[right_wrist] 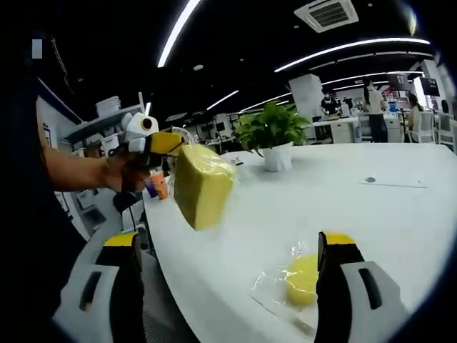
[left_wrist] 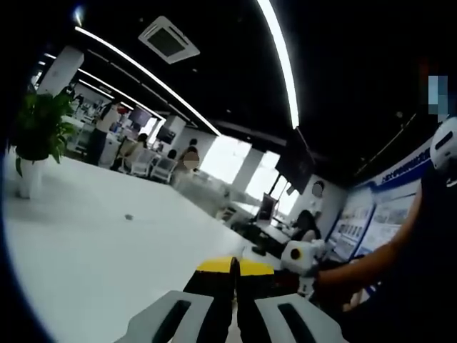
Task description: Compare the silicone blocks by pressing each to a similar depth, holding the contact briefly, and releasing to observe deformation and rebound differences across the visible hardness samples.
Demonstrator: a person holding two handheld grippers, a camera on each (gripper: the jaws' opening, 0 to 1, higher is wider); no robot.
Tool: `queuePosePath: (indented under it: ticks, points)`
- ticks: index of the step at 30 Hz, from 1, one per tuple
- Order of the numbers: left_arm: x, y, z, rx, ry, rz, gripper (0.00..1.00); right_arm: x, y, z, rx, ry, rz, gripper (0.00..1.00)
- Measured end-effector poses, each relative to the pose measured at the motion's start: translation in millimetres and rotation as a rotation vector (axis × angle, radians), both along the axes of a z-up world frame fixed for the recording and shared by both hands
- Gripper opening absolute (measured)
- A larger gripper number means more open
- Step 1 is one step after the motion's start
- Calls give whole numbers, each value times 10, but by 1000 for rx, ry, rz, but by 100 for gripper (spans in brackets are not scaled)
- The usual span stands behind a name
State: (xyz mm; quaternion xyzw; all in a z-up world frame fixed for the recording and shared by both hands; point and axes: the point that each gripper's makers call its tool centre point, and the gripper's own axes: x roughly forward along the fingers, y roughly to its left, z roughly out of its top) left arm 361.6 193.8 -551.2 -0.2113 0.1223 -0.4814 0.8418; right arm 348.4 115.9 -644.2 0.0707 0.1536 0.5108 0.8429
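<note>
Silicone block, yellow: lifted off bench, pinched in left gripper fingers. Right gripper fingers wide, wrapped round sample betw. them on bench. Step looks like press phase; next prob. needs close to matched depth, hold, release.

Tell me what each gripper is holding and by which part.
The left gripper holds the yellow silicone block in the air by its upper corner. The right gripper is open and holds nothing; a wrapped yellow block lies between its jaws.

left tool closed and raised, right tool spread wide, low
</note>
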Motion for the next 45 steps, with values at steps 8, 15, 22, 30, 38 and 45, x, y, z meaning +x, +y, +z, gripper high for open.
queuePosePath:
  ticks: [8, 15, 22, 30, 38, 45]
  points:
    - [4, -85, 16, -16, 10, -16, 0, 53, 59, 147, 42, -12, 9, 95]
    - [-36, -128, 56, -38, 18, -30, 0, 51, 116, 255, 73, -3, 42, 90]
    - [-76, -174, 119, -51, 10, -47, 0, -41, 253, 292, 69, -15, 115, 90]
    - [-122, -216, 132, -56, 13, -60, 0, -39, 329, 376, 109, 1, 140, 82]
    - [-159, -245, 181, -82, 21, -74, 0, -41, 333, 387, 126, 17, 149, 67]
    - [-180, -266, 188, -87, 23, -82, 0, -37, 328, 404, 146, 26, 145, 61]
